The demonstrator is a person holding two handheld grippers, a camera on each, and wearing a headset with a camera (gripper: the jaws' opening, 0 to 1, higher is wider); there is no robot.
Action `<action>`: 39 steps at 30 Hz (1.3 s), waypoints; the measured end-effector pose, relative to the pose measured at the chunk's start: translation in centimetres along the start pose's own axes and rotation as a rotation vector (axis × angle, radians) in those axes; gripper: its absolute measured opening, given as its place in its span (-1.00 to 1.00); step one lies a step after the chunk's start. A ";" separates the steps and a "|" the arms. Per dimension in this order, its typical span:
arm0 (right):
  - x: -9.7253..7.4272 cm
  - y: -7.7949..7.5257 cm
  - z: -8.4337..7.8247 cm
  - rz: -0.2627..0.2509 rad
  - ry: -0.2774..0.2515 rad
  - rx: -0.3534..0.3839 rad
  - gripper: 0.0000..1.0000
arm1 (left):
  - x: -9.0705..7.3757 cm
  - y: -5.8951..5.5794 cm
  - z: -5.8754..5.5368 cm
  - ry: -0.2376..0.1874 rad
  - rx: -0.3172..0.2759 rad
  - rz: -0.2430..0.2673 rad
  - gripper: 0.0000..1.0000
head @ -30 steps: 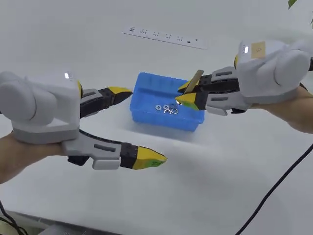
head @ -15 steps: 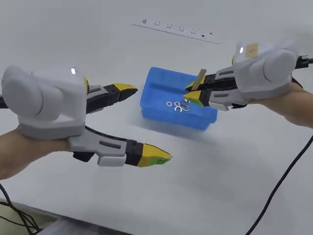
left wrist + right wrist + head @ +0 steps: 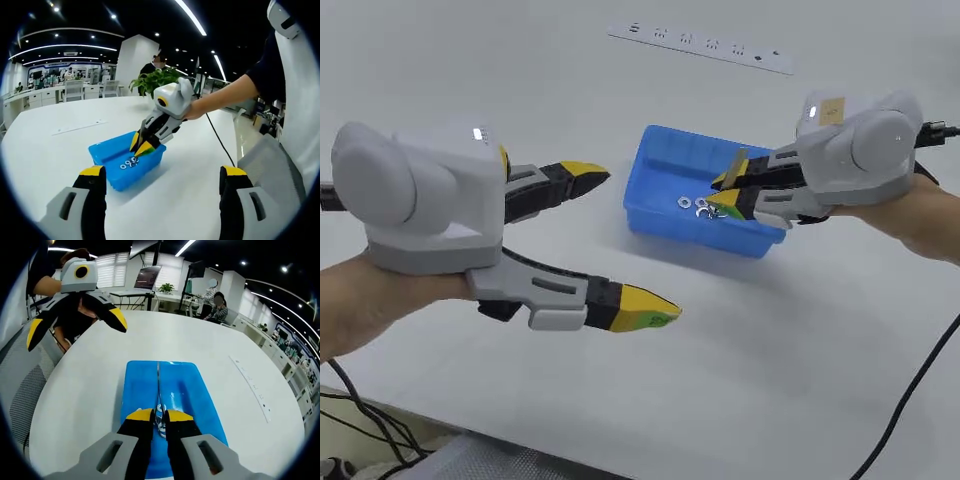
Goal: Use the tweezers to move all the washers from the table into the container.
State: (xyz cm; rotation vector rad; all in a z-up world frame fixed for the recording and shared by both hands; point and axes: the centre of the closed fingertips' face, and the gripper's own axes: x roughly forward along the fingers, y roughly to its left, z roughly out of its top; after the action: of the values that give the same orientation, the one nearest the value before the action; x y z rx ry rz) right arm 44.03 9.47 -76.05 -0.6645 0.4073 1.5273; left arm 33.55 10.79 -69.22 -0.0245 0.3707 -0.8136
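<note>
Inside one container, roughly four washers, one tweezers

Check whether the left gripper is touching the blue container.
Apart. The head view shows bare table between the left gripper and the blue container.

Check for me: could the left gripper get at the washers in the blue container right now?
Probably not cleanly. The left gripper is open and faces the open-topped blue container, but the right gripper, shut on the tweezers, hangs right over the washers and crowds that spot.
</note>
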 end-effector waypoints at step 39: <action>-1.3 -0.5 1.8 -0.021 -0.040 0.019 -0.83 | 0.2 1.4 1.8 -0.011 0.013 0.047 0.93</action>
State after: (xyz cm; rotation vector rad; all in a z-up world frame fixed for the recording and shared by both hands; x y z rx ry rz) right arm 44.21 9.62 -73.71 -0.6205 0.3832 1.5127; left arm 35.20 11.39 -67.85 -0.0085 0.3544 -0.7690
